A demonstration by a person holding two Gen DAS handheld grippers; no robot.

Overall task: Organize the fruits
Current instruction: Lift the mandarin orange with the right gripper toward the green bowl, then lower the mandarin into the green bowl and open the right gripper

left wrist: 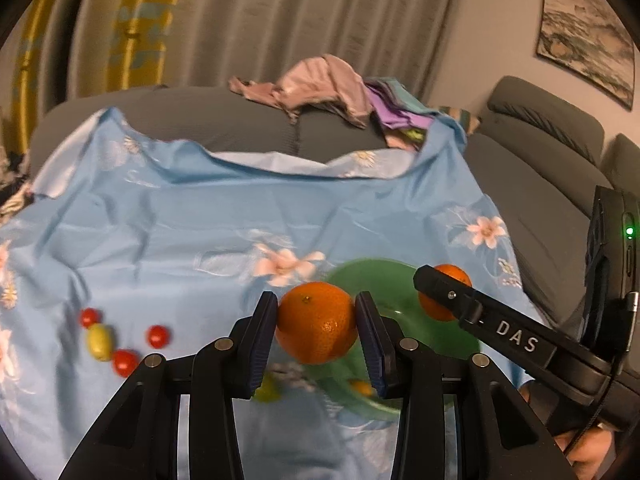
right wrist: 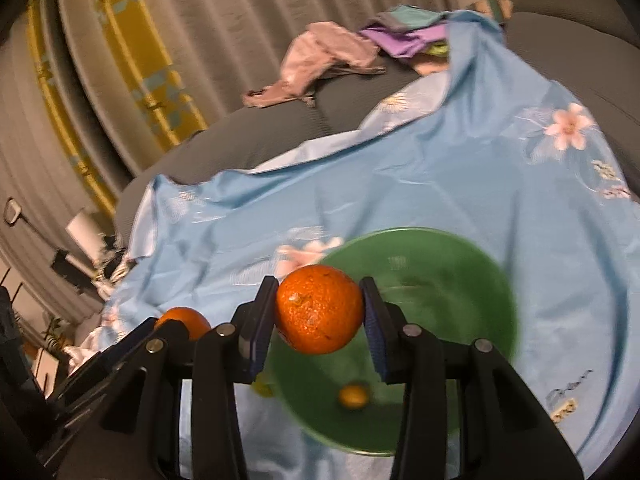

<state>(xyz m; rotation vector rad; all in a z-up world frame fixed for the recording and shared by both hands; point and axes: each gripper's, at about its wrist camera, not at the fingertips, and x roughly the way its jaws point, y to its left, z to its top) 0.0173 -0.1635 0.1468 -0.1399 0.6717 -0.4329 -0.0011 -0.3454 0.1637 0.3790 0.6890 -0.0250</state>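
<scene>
My left gripper (left wrist: 316,320) is shut on an orange mandarin (left wrist: 316,322) and holds it above the near left rim of a green plate (left wrist: 372,276). My right gripper (right wrist: 319,310) is shut on a second mandarin (right wrist: 319,308) above the same green plate (right wrist: 460,276). The right gripper's mandarin also shows in the left wrist view (left wrist: 440,300), behind its black finger. The left gripper's mandarin shows in the right wrist view (right wrist: 188,320). A small orange fruit (right wrist: 353,396) lies in the plate. Red cherry tomatoes (left wrist: 159,336) and a yellow-green fruit (left wrist: 100,342) lie on the cloth at left.
A light blue flowered cloth (left wrist: 180,220) covers a grey sofa (left wrist: 532,184). Crumpled pink and purple clothes (left wrist: 332,88) lie at the back. A small yellow-green fruit (left wrist: 266,390) lies on the cloth beside the plate. Curtains hang behind.
</scene>
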